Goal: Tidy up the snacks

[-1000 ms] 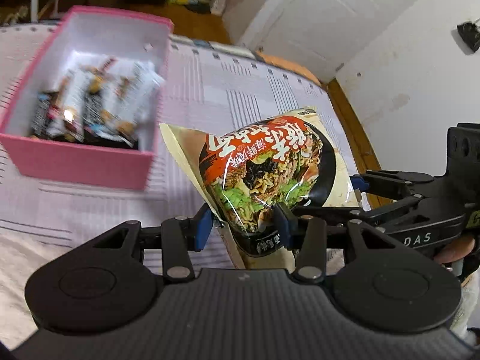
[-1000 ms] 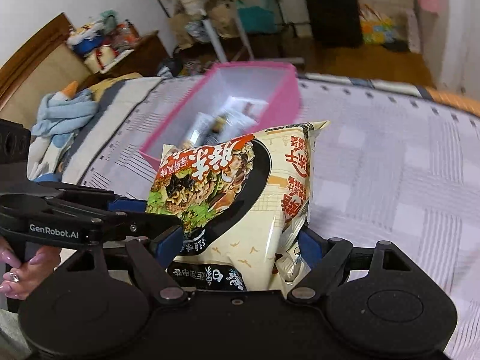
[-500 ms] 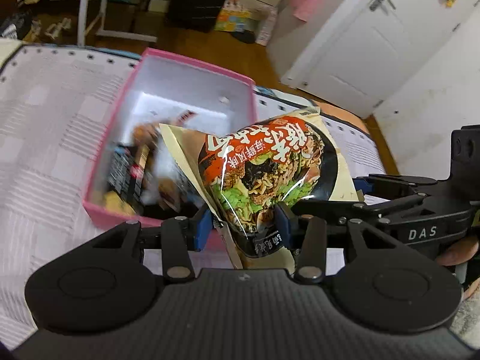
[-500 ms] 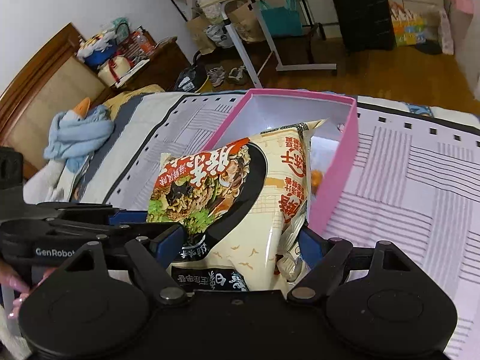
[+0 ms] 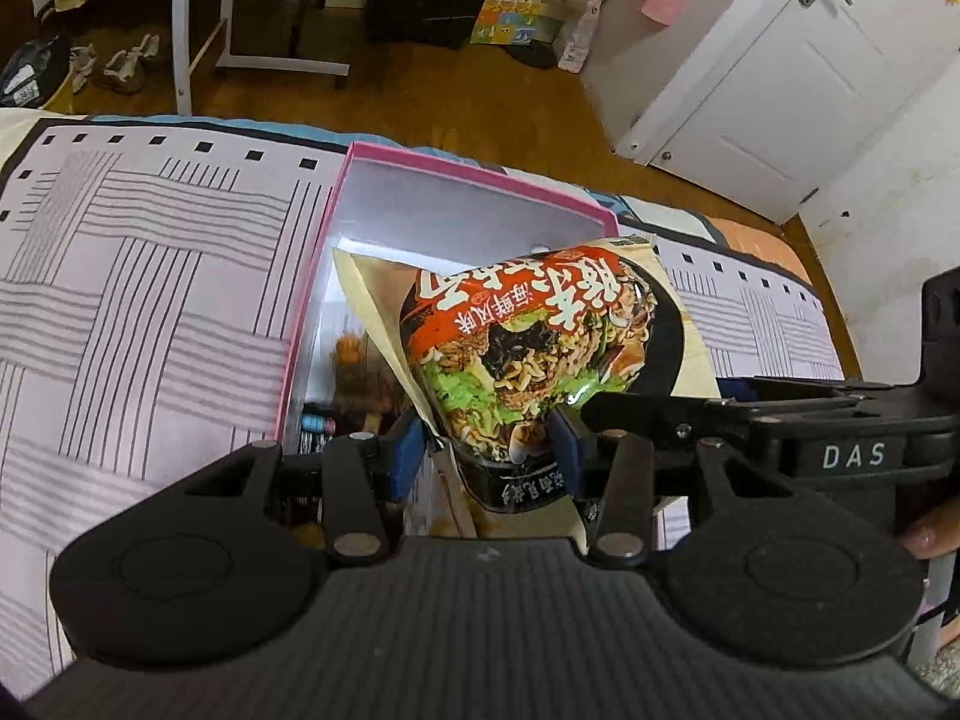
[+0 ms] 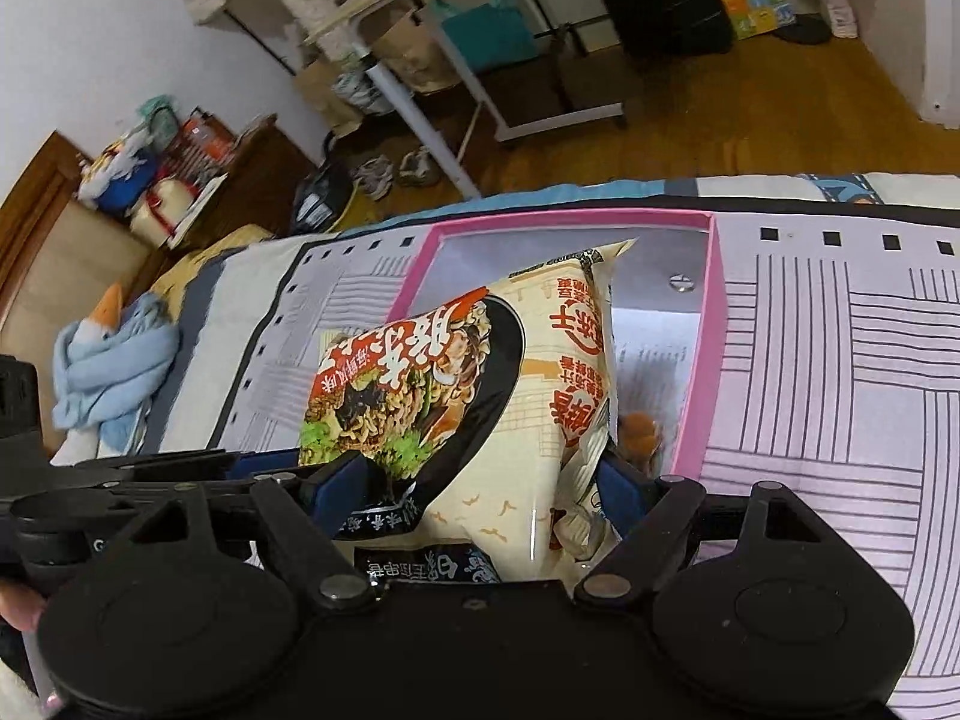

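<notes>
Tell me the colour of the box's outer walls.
Pink outside, white inside; the box shows best in the right wrist view.

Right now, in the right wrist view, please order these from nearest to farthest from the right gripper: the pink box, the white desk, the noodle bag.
1. Noodle bag: between the right gripper's fingers.
2. Pink box: just beyond, on the bed.
3. White desk: farthest, across the floor, upper left.

Home bedroom: bed (image 5: 150,312), door (image 5: 774,96).
</notes>
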